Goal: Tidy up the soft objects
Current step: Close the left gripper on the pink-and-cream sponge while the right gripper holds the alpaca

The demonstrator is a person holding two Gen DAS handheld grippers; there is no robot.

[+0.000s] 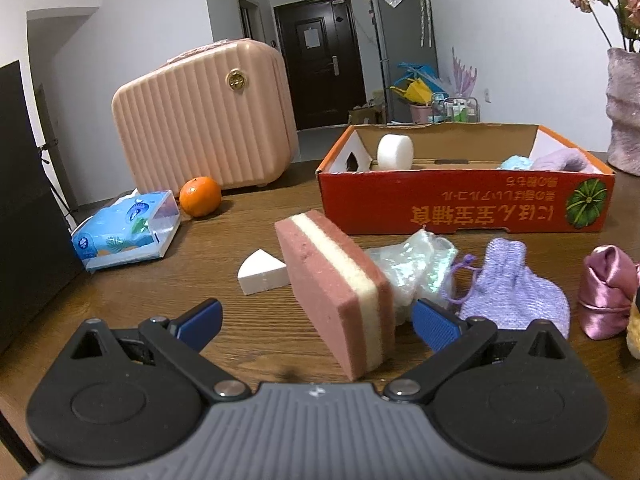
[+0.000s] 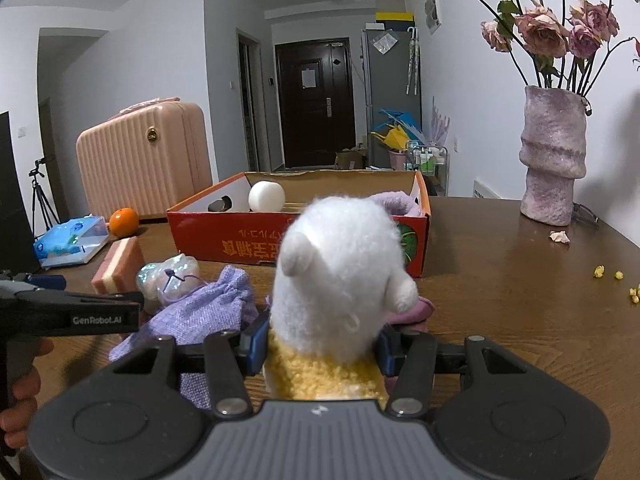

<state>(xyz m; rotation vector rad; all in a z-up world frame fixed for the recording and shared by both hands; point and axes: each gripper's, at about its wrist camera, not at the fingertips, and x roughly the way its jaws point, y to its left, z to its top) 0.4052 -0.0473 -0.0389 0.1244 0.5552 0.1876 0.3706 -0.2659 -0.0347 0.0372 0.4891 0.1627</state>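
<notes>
My left gripper [image 1: 316, 326] is open around a pink and cream sponge [image 1: 340, 292] that stands on edge on the wooden table; the fingers are apart from it. My right gripper [image 2: 320, 350] is shut on a white and yellow plush toy [image 2: 340, 276]. The orange cardboard box [image 1: 464, 204] holds a white round sponge [image 1: 395, 151] and lilac and blue soft items. A lilac knitted pouch [image 1: 516, 288], an iridescent bag [image 1: 416, 268], a pink satin pouch [image 1: 608, 292] and a white wedge sponge [image 1: 262, 272] lie in front of the box.
A tissue pack [image 1: 128, 230], an orange [image 1: 200, 196] and a pink suitcase [image 1: 204, 116] are at the left. A vase with roses [image 2: 554, 156] stands at the right on the table, with yellow crumbs [image 2: 616, 280] nearby.
</notes>
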